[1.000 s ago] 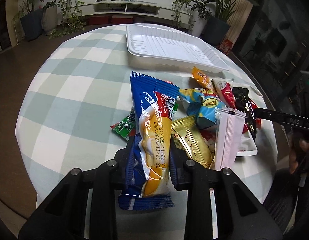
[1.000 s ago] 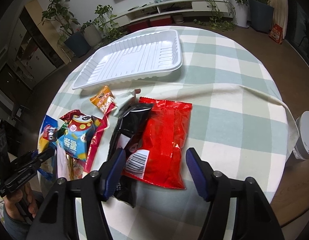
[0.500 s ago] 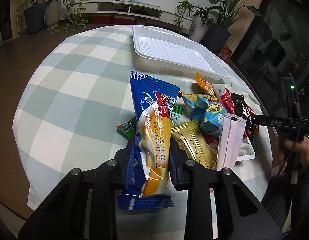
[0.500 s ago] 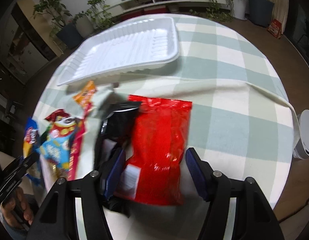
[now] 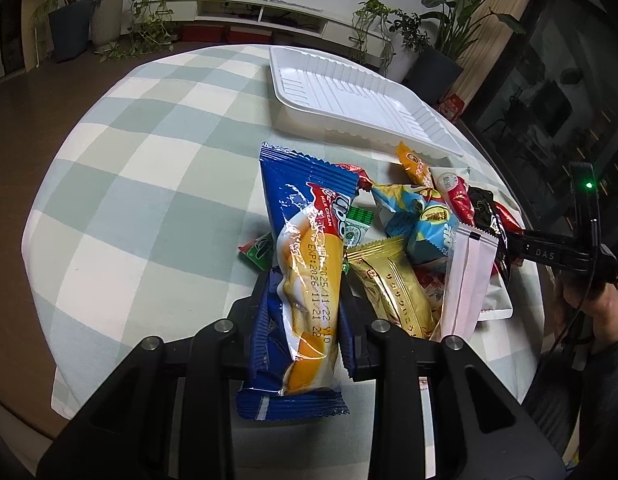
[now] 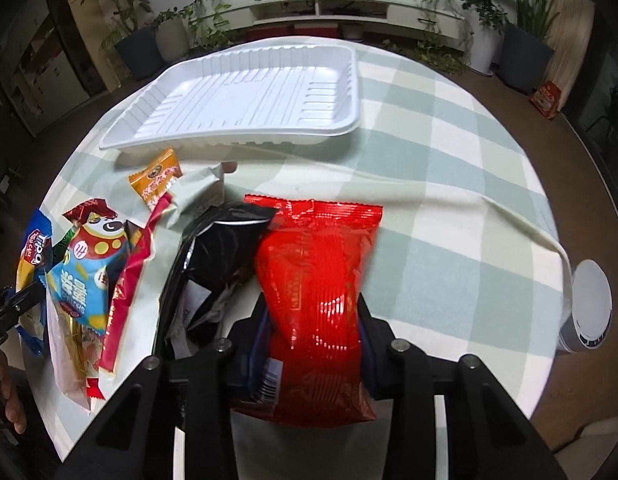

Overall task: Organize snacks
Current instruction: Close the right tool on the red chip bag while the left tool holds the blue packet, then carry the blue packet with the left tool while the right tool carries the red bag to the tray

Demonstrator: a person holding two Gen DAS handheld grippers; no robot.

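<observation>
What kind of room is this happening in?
Most likely a home living room: potted plants line the wall beside a low white media shelf, and the snacks sit on a round table with a checked cloth.

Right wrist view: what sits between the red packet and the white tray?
Only bare checked tablecloth lies between the red packet and the white tray in the right wrist view.

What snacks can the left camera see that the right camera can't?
Only the left wrist view shows the gold packet and the little green packets beside the blue packet.

Only the right wrist view shows the big red bag squeezed in the right tongs, most of the black bag, and a white bin off the table.

Both show the white tray, the orange candy, the light-blue cartoon packet, and the blue packet squeezed in the left tongs.
</observation>
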